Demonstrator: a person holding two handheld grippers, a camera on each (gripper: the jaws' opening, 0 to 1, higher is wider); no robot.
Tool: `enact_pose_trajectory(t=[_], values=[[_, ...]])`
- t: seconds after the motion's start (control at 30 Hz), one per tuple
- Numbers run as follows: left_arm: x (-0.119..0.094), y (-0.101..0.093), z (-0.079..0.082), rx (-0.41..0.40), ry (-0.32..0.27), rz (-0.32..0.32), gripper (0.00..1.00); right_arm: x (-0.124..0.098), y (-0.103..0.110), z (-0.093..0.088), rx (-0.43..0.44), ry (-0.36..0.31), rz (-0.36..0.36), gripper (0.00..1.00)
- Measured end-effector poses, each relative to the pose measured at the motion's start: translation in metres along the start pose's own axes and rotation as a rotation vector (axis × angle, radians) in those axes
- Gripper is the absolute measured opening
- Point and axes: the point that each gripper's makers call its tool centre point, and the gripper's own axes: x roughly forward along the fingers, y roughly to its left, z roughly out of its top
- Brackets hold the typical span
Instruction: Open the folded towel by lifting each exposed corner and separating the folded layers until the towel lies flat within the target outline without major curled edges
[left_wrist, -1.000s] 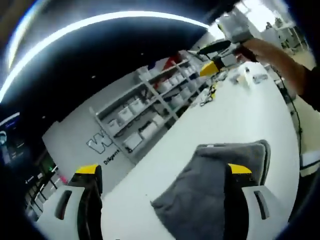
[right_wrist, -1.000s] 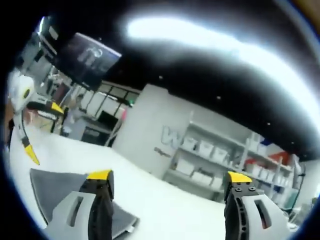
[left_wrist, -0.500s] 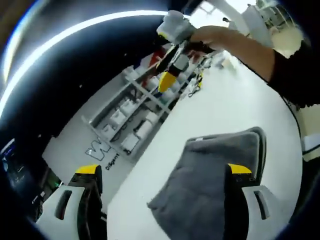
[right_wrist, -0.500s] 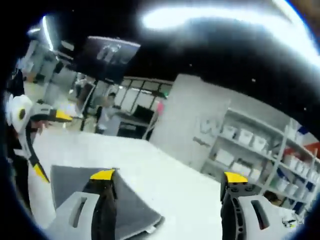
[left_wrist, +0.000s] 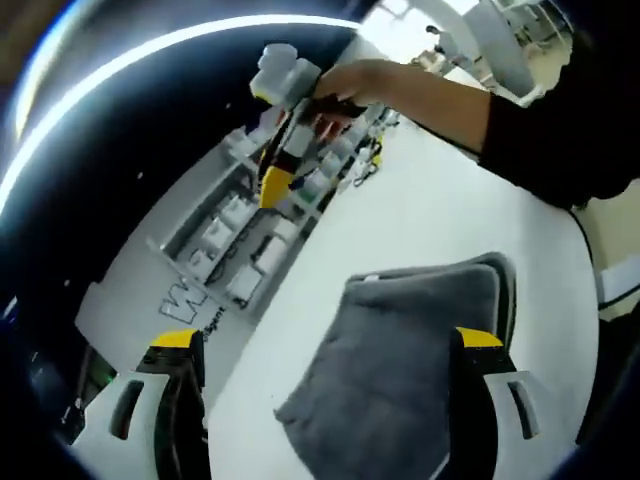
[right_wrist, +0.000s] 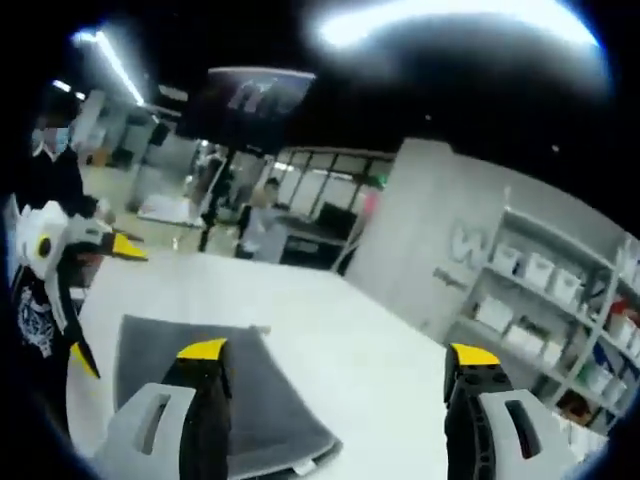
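In the left gripper view, the left tool (left_wrist: 325, 345) rises from the bottom of the frame with its two yellow-tipped jaws spread wide and nothing between them. The folded grey towel (left_wrist: 400, 370) lies on the white surface (left_wrist: 430, 215) in the lower right of the frame, and the right-hand jaw overlaps it in the picture; whether that jaw touches the cloth cannot be told. The towel's far edge shows rounded, stacked layers, with a small white tag at its upper left corner. In the upper middle of the same view, the right tool (left_wrist: 275, 180) hangs in the air above the surface, yellow tips pointing down, held by a hand (left_wrist: 350, 85) whose dark sleeve (left_wrist: 550, 120) runs off to the upper right. Behind it a shelving rack (left_wrist: 240, 250) with white bins stands against a grey wall.

In the right gripper view, the right tool (right_wrist: 340, 355) likewise shows released jaws, far apart and empty. The towel (right_wrist: 210, 385) sits in the lower left on the surface (right_wrist: 360, 350), partly behind the left-hand jaw. At the left edge the left tool (right_wrist: 90, 300) appears, white-bodied with its yellow tips apart, held clear of the towel. People (right_wrist: 265, 215) stand in the blurred background at upper left, and shelves (right_wrist: 560, 290) with white bins fill the right.
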Motion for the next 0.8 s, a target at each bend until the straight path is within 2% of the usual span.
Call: enact_pose_trajectory(t=[0.1, 0.2, 0.27, 0.4, 0.5, 0.67, 0.8], values=[[0.002, -0.005, 0.009, 0.026, 0.006, 0.005, 1.0, 0.005, -0.001, -0.013, 0.023, 0.02, 0.037, 0.83], [0.002, -0.014, 0.02, 0.03, -0.015, -0.002, 1.0, 0.01, 0.0, -0.017, 0.039, 0.008, 0.068, 0.83], [0.006, -0.018, 0.02, 0.038, -0.013, -0.005, 1.0, 0.014, 0.008, -0.017, 0.057, -0.018, 0.11, 0.83], [0.011, -0.033, 0.021, 0.057, -0.009, -0.023, 1.0, 0.02, 0.014, -0.028, 0.077, -0.015, 0.15, 0.81], [0.015, -0.034, 0.023, 0.142, 0.007, 0.023, 1.0, 0.025, 0.019, -0.041, 0.089, 0.006, 0.191, 0.79], [0.02, -0.052, 0.03, 0.13, -0.007, -0.017, 1.0, 0.037, 0.016, -0.058, 0.128, -0.001, 0.236, 0.8], [0.023, -0.063, 0.032, 0.154, -0.014, -0.028, 1.0, 0.043, 0.02, -0.067, 0.138, 0.008, 0.257, 0.79]])
